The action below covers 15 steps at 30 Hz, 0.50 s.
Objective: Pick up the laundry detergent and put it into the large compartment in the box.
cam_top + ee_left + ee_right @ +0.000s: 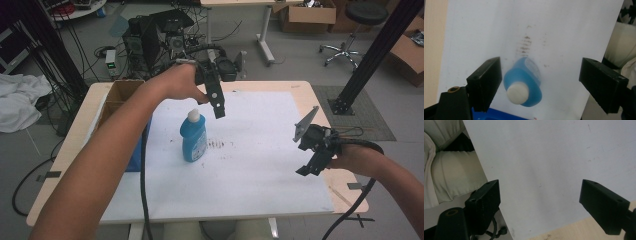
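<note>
1. The left gripper hung above the table, pointing downward, its jaws spread wide with nothing pressed between them.
2. In the left gripper view, the blue bottle appeared below and between the two black jaws, nearer the left jaw than the right, and no pad touched it.
3. From the high view, the bottle stood upright on the white sheet, just below and slightly left of the gripper's tips, with a clear gap between its white cap and the jaws.
4. The left hand gripped the tool from behind, the forearm crossing the table's left part from the bottom edge of the picture.
5. A patch of brown smudges marked the sheet just right of the bottle.
6. A blue box lay at the sheet's left border, mostly hidden under the forearm, and a cardboard box sat beyond it at the table's far left corner.
7. The right gripper was held well apart from the bottle, near the table's right edge, its jaws also wide with nothing between them.
8. The right gripper view looked down on bare white sheet and a strip of the wooden table.
</note>
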Motion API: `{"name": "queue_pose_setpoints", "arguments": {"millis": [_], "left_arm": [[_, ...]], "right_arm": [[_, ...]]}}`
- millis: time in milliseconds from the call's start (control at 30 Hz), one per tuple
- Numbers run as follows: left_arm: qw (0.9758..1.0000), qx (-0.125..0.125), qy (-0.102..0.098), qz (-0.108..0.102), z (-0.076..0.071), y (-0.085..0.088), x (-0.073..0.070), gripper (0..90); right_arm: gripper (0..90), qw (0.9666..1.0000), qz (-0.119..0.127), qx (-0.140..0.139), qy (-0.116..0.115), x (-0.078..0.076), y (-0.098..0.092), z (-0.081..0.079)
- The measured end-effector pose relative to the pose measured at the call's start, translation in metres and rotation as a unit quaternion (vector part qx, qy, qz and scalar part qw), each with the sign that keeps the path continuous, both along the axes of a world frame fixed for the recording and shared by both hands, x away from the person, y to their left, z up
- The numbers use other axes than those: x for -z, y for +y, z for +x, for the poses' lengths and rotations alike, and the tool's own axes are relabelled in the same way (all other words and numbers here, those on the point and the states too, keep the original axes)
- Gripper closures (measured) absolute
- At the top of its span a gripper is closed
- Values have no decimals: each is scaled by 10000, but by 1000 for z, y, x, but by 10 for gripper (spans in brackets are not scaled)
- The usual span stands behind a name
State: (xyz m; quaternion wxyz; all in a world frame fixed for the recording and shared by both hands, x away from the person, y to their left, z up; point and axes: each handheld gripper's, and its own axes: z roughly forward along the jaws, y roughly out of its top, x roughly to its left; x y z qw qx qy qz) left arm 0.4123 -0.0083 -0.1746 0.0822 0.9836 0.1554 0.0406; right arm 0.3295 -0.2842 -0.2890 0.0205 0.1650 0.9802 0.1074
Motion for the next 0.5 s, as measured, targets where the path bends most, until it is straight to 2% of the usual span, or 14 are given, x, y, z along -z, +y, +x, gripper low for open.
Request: {"name": "queue_pose_setpoints", "arguments": {"millis": [33,100,167,200,233,267,333,367,467,500], "left_arm": [[9999,-150,-24,-67,-1,1,1,190],[9995,-292,-38,-59,-1,2,1,188],[9984,-545,-59,-103,-1,5,2,187],[9970,-769,-13,-105,0,7,4,188],[9961,-869,21,-126,1,8,4,186],[9961,-869,21,-126,1,8,4,188],[9930,-1157,-1,-216,2,13,5,189],[9930,-1157,-1,-216,2,13,5,189],[9896,-1412,-48,-275,2,17,6,190],[9877,-1534,-55,-281,3,19,7,191]], "right_arm": [[170,10000,-9,-1,-8,0,0,0],[170,10000,7,-18,-17,0,1,-1],[170,10000,-6,-64,-33,0,2,-1],[170,9999,-37,-96,-35,0,4,-2],[170,9999,-40,-92,-34,1,4,-2],[170,9999,-31,-91,-31,1,4,-2],[170,9999,-25,-111,-47,1,5,-2],[170,9999,-25,-111,-47,1,5,-2],[170,9999,-5,-117,-71,1,6,-3],[170,9999,5,-108,-70,1,6,-3]]}}
